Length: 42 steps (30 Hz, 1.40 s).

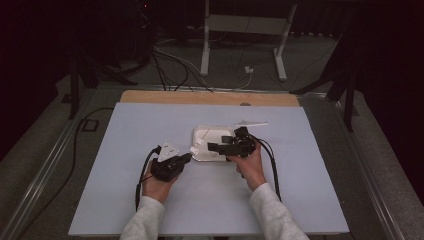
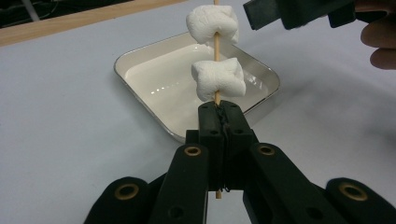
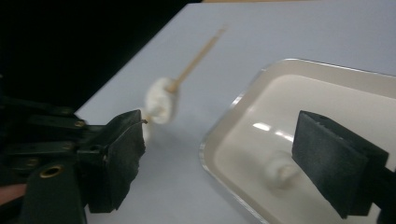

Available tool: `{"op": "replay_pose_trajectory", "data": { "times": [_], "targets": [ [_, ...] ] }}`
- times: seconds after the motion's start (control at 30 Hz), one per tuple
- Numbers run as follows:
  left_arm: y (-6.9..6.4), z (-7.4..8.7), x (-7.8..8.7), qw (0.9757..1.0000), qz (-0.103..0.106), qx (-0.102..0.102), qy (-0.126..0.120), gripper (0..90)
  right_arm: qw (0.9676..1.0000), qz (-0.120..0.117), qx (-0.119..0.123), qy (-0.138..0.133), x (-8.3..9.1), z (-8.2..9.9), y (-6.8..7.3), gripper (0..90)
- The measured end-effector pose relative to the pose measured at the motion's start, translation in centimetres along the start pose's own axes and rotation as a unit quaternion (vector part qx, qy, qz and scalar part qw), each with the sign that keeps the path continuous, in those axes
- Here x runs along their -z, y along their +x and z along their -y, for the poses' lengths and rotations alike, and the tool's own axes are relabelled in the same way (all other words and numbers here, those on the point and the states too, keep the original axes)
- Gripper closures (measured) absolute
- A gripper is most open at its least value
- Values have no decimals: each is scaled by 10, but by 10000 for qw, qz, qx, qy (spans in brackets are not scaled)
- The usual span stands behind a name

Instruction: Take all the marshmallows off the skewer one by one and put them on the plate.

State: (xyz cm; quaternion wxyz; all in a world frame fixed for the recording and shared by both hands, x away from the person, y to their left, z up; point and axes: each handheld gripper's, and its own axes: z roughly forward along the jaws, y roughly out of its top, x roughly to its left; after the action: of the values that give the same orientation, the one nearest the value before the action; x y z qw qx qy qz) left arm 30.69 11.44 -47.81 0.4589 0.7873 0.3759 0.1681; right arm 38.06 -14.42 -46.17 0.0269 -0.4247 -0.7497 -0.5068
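A dim room with cables and a metal stand surrounds the pale lilac tabletop (image 1: 150, 200), wood-edged at its far side. Near the centre sits a shallow white rectangular metal-rimmed tray (image 2: 140, 70). The left gripper (image 2: 218, 119) is clamped fully on a thin wooden skewer (image 2: 216, 46) carrying two soft white marshmallows (image 2: 218, 79), held over the tray's near left edge. The right gripper (image 3: 219, 158) stands wide apart, holding nothing, above the tray, where another marshmallow (image 3: 279, 172) lies. Marshmallows are light, spongy and easily crushed: grip gently across the sides. The skewer is stiff yet brittle: hold low.
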Motion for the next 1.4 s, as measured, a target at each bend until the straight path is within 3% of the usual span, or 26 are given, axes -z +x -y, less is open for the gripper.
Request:
{"op": "replay_pose_trajectory", "data": {
  "times": [0.2, 0.23, 0.4, 0.47, 0.53, 0.67, 0.83, 1.2, 1.3, 1.4],
  "targets": [
    [-4, -1, -1, 10000, 53, -39, -62, 900, 9991, -398, -112, -35, -5, -1, 9, 224],
    [-5, -1, 0, 9999, 59, -42, -80, 900, 9985, -515, -195, -61, -8, -1, 10, 288],
    [-8, -2, 0, 9997, 123, -109, -178, 900, 9968, -730, -336, -44, -14, 1, 9, 413],
    [-9, -2, 0, 9997, 125, -110, -204, 900, 9958, -821, -396, -20, -17, 2, 8, 510],
    [-9, -2, 0, 9997, 115, -115, -200, 900, 9931, -1033, -554, 3, -19, 3, 7, 642],
    [-9, -2, 1, 9994, 145, -96, -306, 900, 9896, -1248, -708, -96, -19, 3, 6, 740],
    [-11, -3, 2, 9991, 125, -179, -361, 900, 9903, -1160, -705, -305, -13, 0, 8, 790],
    [-8, -1, 7, 9982, 158, -368, -447, 900, 9890, -1071, -795, -638, -4, -2, 10, 798],
    [-7, 1, 7, 9982, 141, -471, -335, 900, 9874, -924, -903, -917, 6, -6, 4, 800],
    [-7, 2, 6, 9980, 232, -491, -323, 900, 9878, -851, -890, -951, 16, -11, -2, 800]
  ]
}}
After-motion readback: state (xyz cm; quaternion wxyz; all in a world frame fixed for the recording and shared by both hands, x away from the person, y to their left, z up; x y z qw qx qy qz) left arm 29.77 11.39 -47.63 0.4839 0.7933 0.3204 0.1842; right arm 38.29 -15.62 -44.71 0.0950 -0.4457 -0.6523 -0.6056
